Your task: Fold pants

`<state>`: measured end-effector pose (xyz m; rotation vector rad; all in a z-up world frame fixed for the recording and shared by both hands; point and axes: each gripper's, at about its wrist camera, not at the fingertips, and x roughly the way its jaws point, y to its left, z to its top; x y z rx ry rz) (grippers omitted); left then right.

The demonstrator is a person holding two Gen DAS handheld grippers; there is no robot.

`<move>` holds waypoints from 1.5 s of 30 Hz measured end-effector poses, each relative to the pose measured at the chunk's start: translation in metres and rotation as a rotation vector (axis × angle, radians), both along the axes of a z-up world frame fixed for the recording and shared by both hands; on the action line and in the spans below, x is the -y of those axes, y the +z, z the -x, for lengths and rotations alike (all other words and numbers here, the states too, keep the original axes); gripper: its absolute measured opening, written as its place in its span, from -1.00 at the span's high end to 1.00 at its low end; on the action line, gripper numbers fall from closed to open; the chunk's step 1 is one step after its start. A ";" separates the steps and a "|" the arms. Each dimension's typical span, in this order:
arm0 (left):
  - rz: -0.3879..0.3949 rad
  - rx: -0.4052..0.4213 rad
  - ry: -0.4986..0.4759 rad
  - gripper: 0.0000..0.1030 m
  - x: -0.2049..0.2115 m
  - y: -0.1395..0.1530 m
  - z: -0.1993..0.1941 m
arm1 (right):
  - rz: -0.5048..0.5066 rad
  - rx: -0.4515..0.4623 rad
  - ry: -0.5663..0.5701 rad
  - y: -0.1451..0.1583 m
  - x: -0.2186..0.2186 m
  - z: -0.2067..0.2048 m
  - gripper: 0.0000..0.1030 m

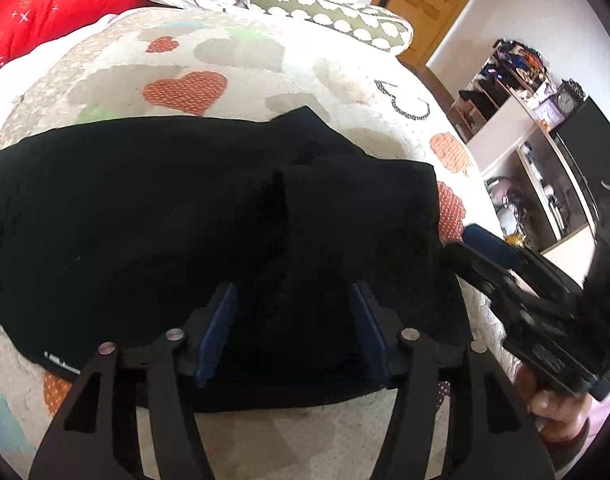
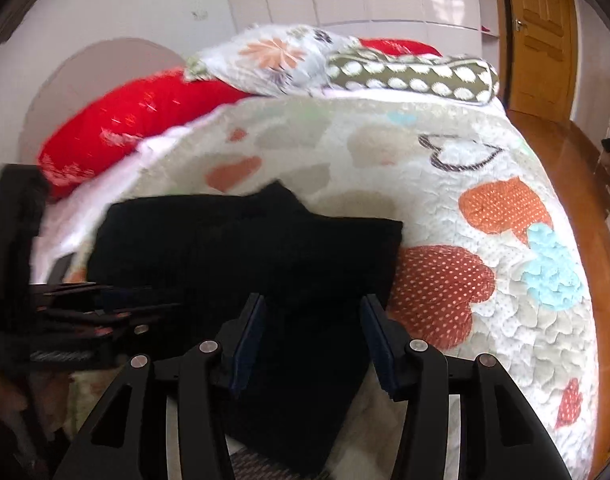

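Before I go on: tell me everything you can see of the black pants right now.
The black pants lie folded into a broad, flattish stack on the heart-print bedspread, near its front edge. The cloth looks soft, matte and very dark, so seams barely show. A layer at the right end sits on top with a raised corner behind it. A small white label shows at the near left hem. The left gripper and the right gripper both hang over the near edge, jaws apart; whether the pads touch cloth is unclear.

Black pants, plain dark fabric, folded into a broad flat bundle across a heart-patterned bed quilt. Upper layer doubled over toward the right end, a pointed flap sticking out at the far edge. Small white label near the front left corner.
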<state>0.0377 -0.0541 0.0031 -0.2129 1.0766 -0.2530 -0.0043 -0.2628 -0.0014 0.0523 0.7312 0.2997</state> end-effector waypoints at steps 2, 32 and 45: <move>-0.011 0.000 0.005 -0.19 0.001 -0.004 0.000 | -0.010 0.004 0.023 0.002 -0.004 0.009 0.01; -0.104 0.099 0.154 -0.44 -0.040 0.023 0.045 | 0.048 -0.029 0.050 -0.014 -0.056 0.001 -0.19; -0.098 0.102 0.208 -0.44 -0.058 0.024 0.053 | 0.048 -0.038 0.052 -0.013 -0.060 -0.001 -0.34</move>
